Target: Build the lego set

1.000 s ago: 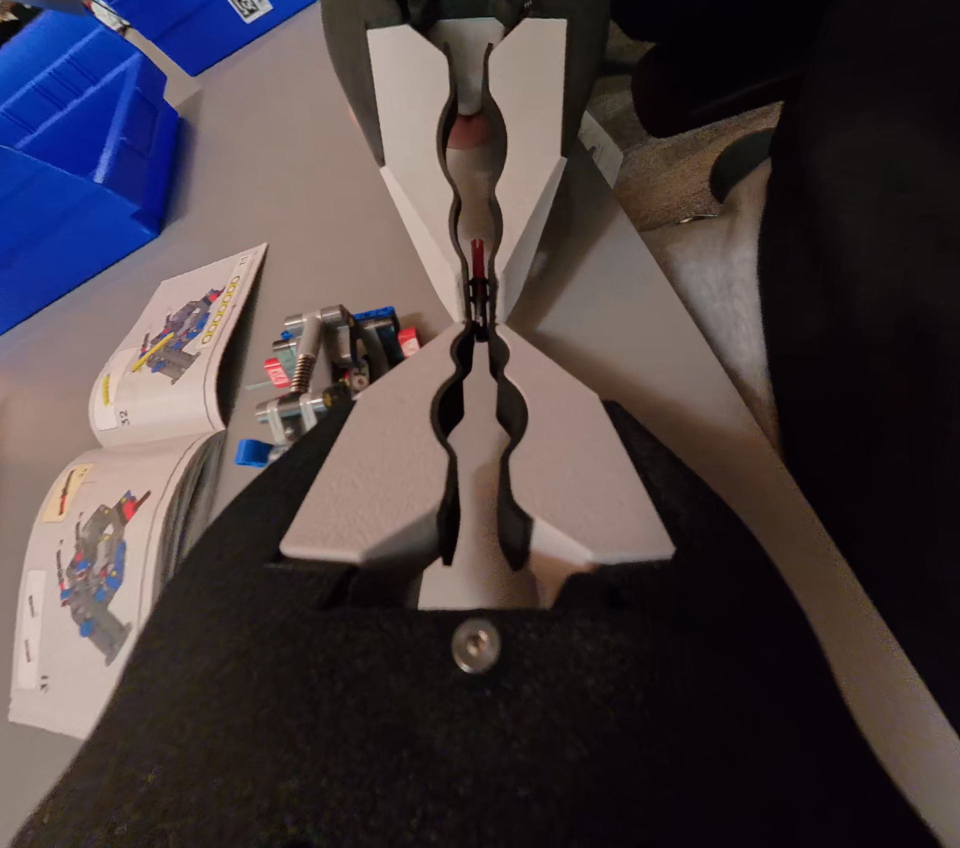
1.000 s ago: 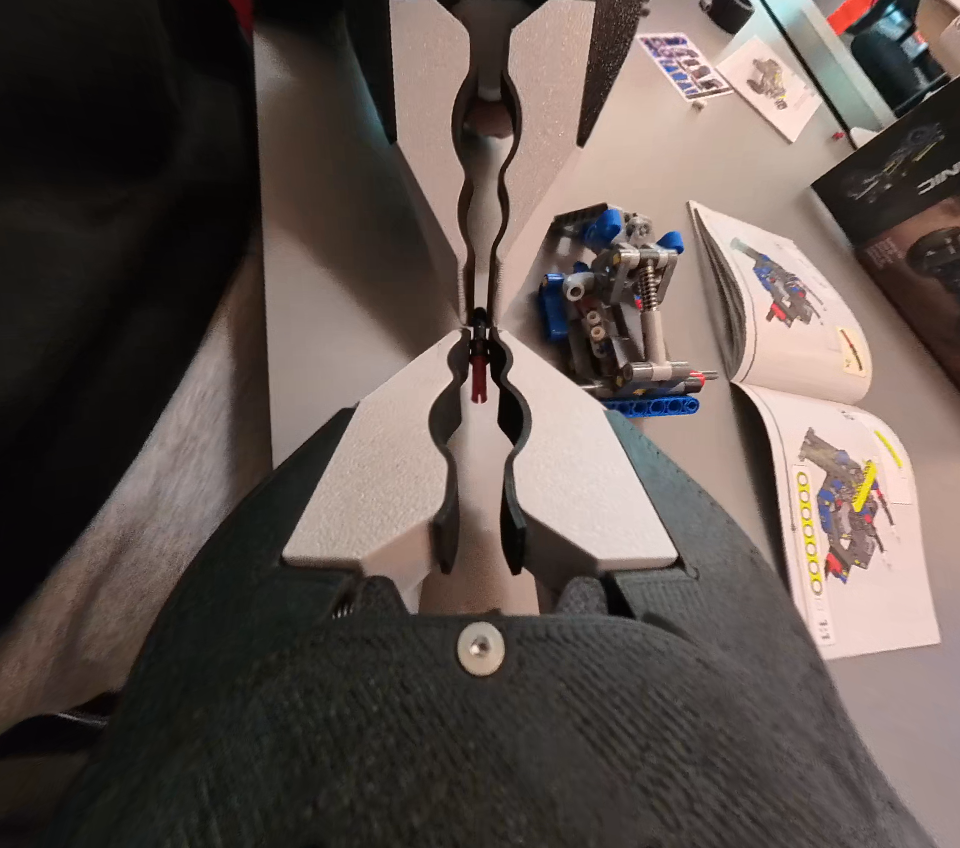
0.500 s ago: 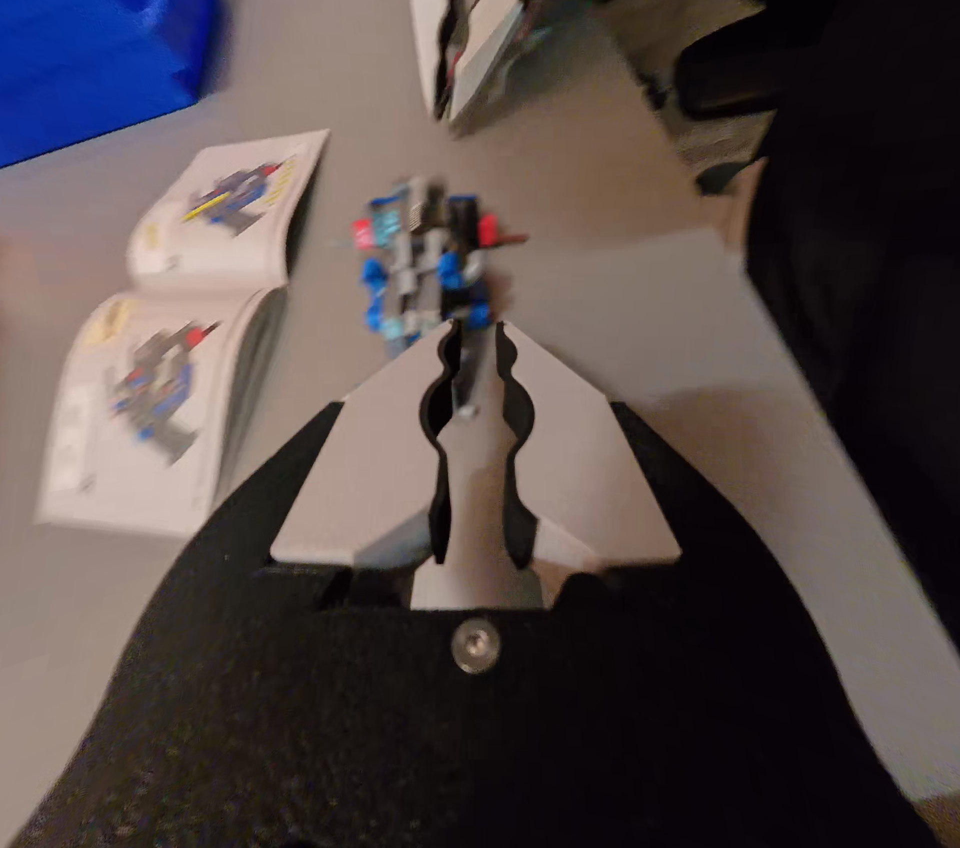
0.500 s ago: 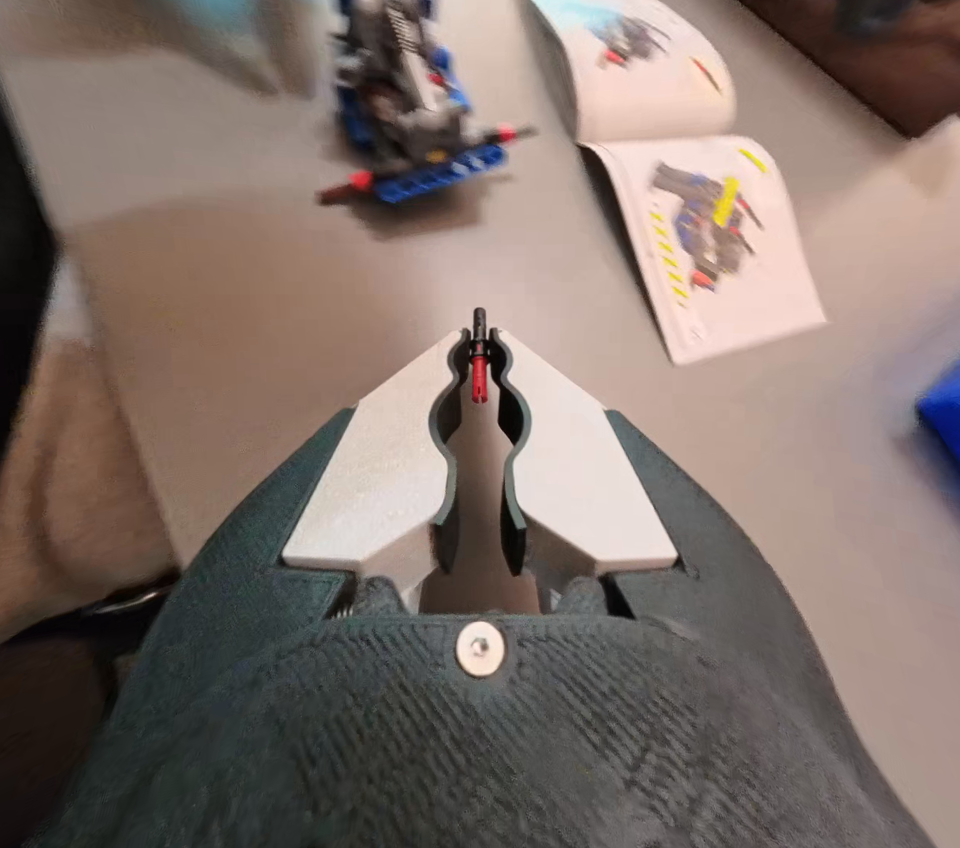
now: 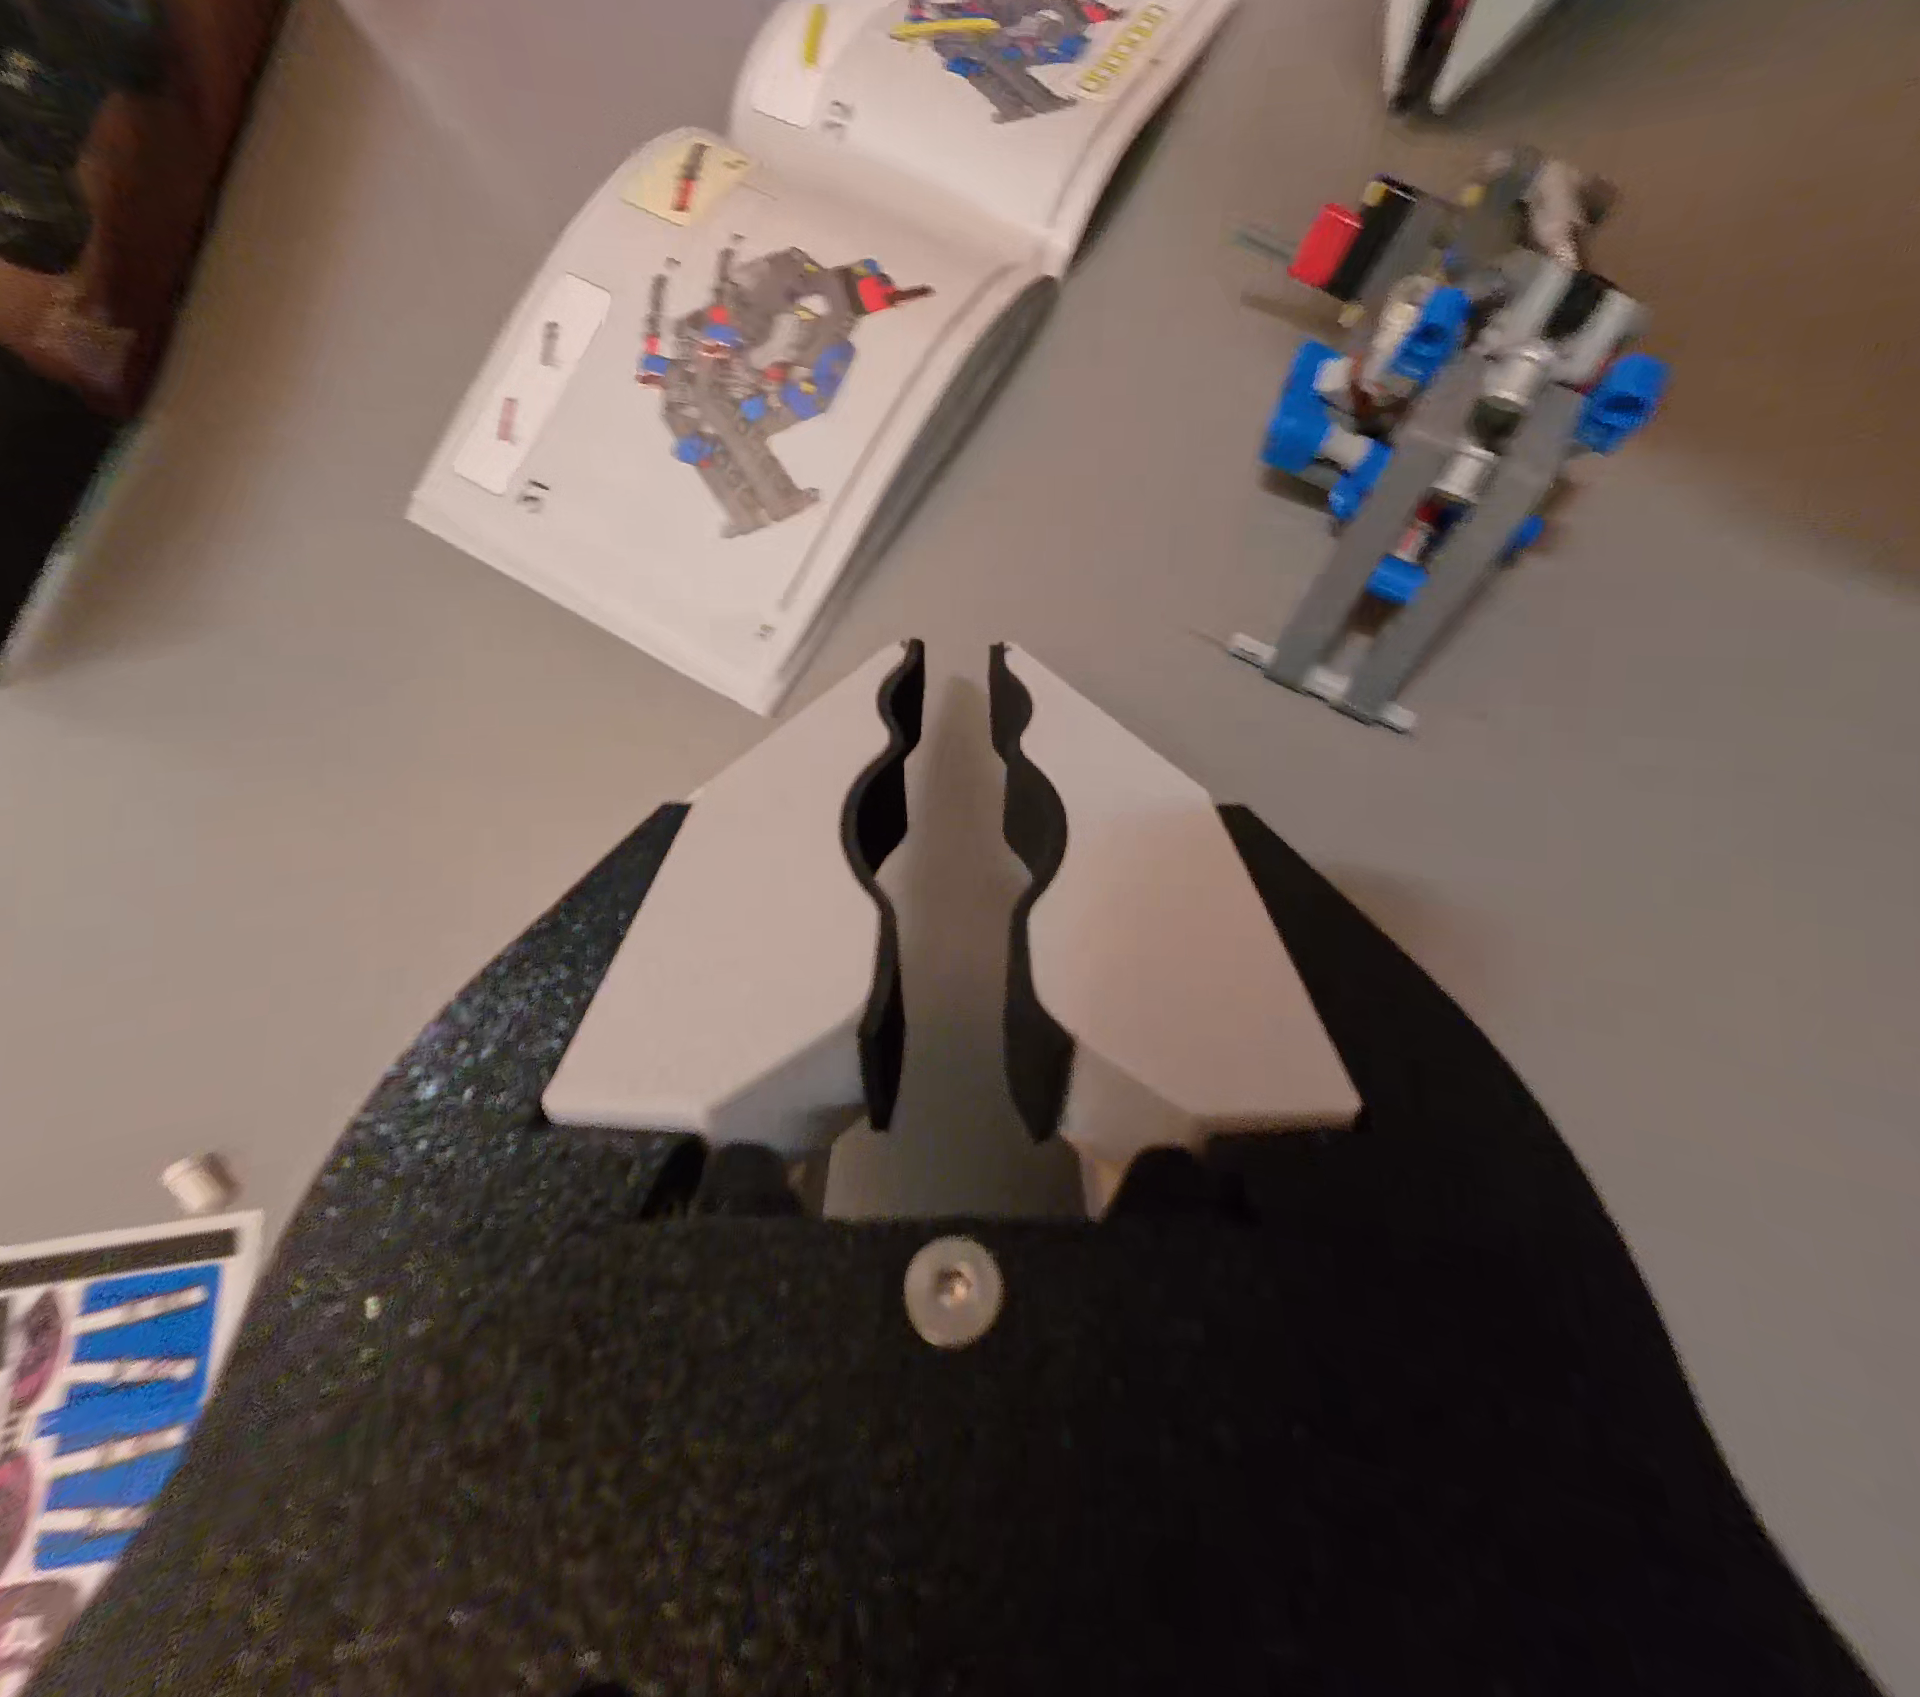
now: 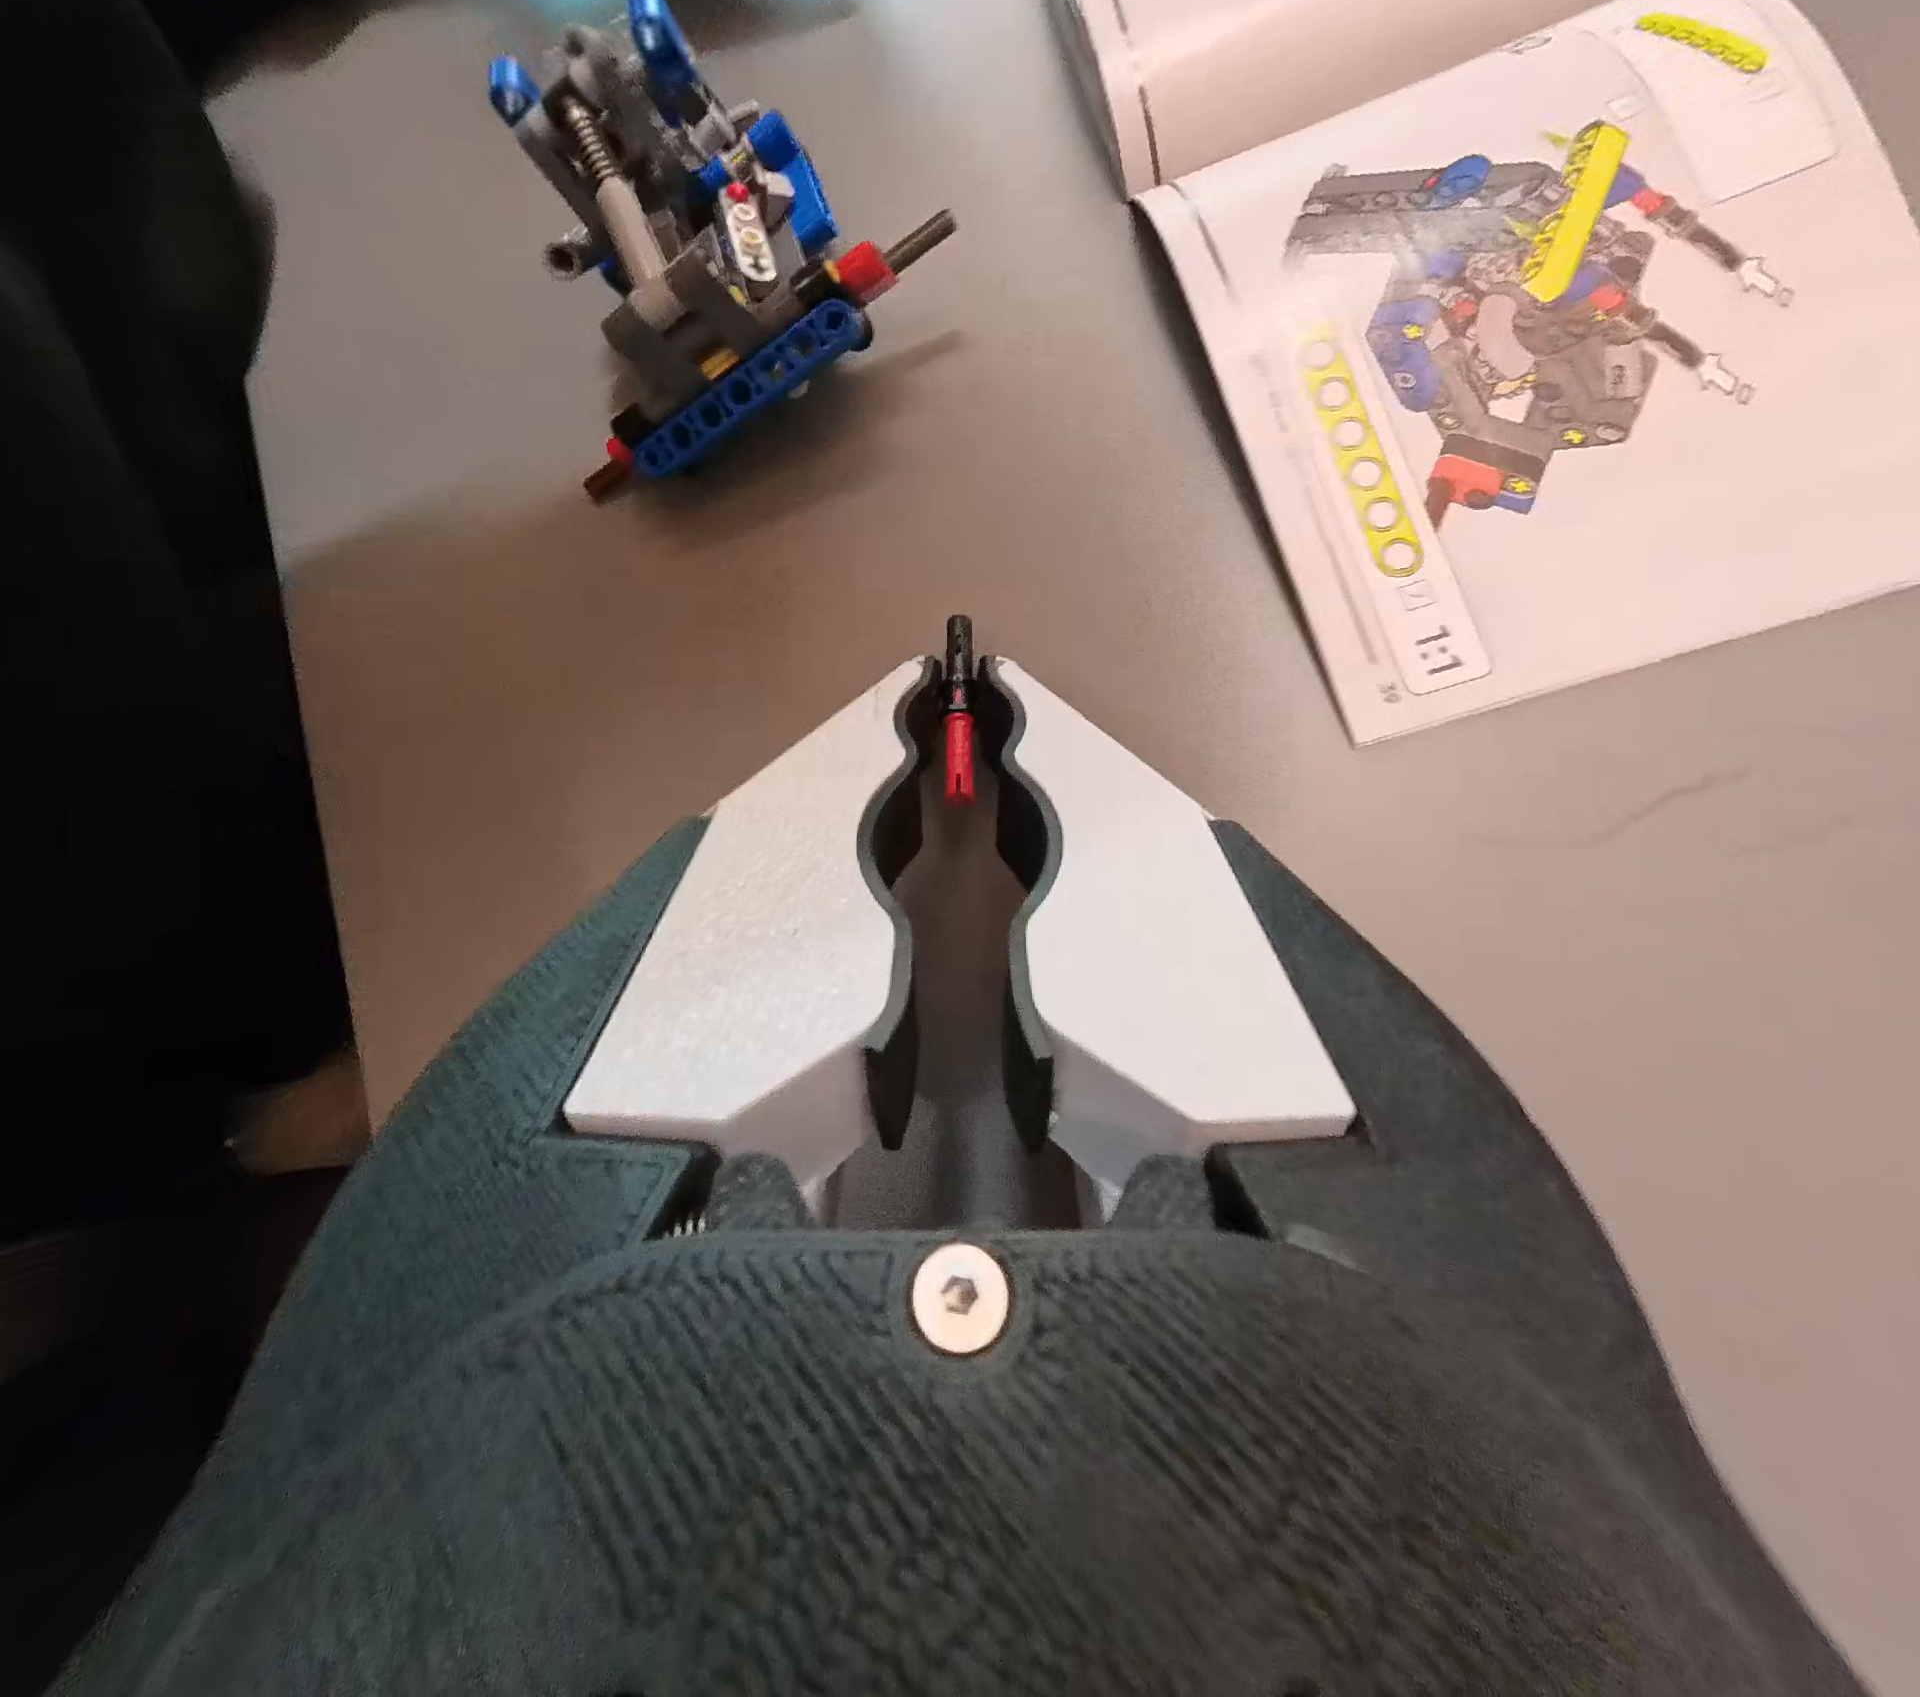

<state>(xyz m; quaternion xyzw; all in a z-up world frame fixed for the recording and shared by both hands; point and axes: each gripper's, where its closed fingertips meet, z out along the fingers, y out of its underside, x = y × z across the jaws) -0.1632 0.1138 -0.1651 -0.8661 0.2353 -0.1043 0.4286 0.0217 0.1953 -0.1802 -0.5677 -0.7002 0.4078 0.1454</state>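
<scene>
Left wrist view shows a grey table (image 5: 312,816) bearing all items. An open instruction booklet (image 5: 831,276) lies flat ahead and to the left of the left gripper (image 5: 954,660), its near corner just beside the left fingertip. A partly built brick model (image 5: 1455,421) in grey, blue and red stands to the right of the booklet, apart from it. The left gripper hangs above bare table surface with its jaws narrowly parted; the gap between the pads is unoccupied and nothing is gripped. A printed sheet with blue patches (image 5: 114,1398) lies at the lower left edge, and a small grey cylindrical piece (image 5: 197,1180) sits just beside its upper edge. At the upper right, the other gripper shows blurred, above the model. Right wrist view shows the same model (image 6: 707,265) ahead and to the left, resting on a blue holed beam, with the booklet (image 6: 1455,276) to the right, well apart from it. The right gripper (image 6: 958,673) is closed on a small pin (image 6: 958,733): both pads press its middle, the black end projects forward past the fingertips, and the red end points back into the jaw recess. The pin is held above the table, clear of model and booklet.
</scene>
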